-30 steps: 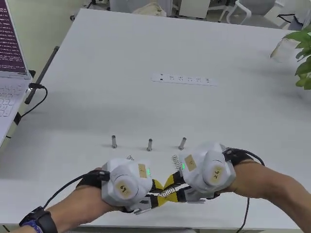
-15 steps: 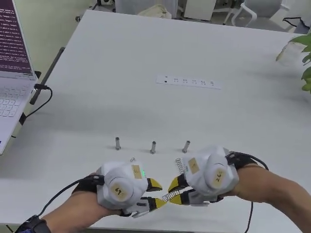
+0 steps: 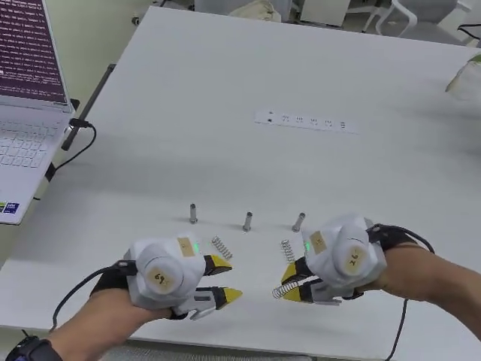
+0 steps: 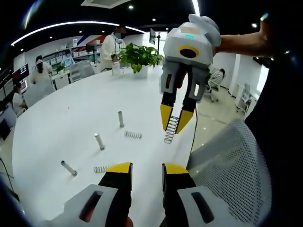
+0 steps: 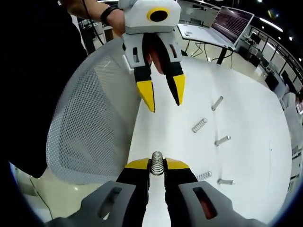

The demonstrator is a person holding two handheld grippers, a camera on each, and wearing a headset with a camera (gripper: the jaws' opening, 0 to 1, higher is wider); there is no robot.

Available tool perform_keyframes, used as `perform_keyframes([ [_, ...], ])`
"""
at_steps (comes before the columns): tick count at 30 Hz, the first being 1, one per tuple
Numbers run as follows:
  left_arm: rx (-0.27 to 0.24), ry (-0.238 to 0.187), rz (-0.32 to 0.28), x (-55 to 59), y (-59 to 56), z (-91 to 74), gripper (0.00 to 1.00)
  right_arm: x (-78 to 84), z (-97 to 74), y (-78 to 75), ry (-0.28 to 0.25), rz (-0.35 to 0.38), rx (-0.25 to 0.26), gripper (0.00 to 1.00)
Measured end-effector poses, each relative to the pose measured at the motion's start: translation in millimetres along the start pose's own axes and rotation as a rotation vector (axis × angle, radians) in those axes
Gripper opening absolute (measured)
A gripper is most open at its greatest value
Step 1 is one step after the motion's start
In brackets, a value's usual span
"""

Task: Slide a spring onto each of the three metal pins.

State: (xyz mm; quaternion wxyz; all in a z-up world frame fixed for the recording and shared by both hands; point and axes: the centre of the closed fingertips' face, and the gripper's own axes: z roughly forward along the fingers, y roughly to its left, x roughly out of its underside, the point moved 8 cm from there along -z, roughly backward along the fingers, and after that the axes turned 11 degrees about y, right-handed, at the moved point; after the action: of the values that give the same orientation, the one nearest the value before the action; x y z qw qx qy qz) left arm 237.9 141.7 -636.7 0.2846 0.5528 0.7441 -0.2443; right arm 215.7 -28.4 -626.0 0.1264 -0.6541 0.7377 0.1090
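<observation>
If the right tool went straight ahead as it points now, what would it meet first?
Probably the left tool, its open yellow tips facing the right tool head-on; depth unclear.

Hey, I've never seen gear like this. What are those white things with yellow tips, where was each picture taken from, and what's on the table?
There is no robot here. A person holds a hand tool called a gripper in each hand, and each one has two yellow-tipped fingers. The head view comes from a camera on the person's head, looking down at the white table. The two round pictures come from cameras riding on the grippers. Each looks along its own fingers and sees the other gripper opposite.

Three bare metal pins stand on the table, with two loose springs lying in front of them. A power strip lies farther back and a laptop sits at the left. The right gripper pinches one spring. The left gripper is open and empty.
</observation>
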Motion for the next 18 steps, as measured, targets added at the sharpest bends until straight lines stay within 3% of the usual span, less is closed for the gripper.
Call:
perform_keyframes([
  [18,-0.125,-0.016,-0.133,29.6,29.9,-28.4,0.25,-7.2,-1.7,-23.0,0.041,-0.045,-0.005,0.08],
])
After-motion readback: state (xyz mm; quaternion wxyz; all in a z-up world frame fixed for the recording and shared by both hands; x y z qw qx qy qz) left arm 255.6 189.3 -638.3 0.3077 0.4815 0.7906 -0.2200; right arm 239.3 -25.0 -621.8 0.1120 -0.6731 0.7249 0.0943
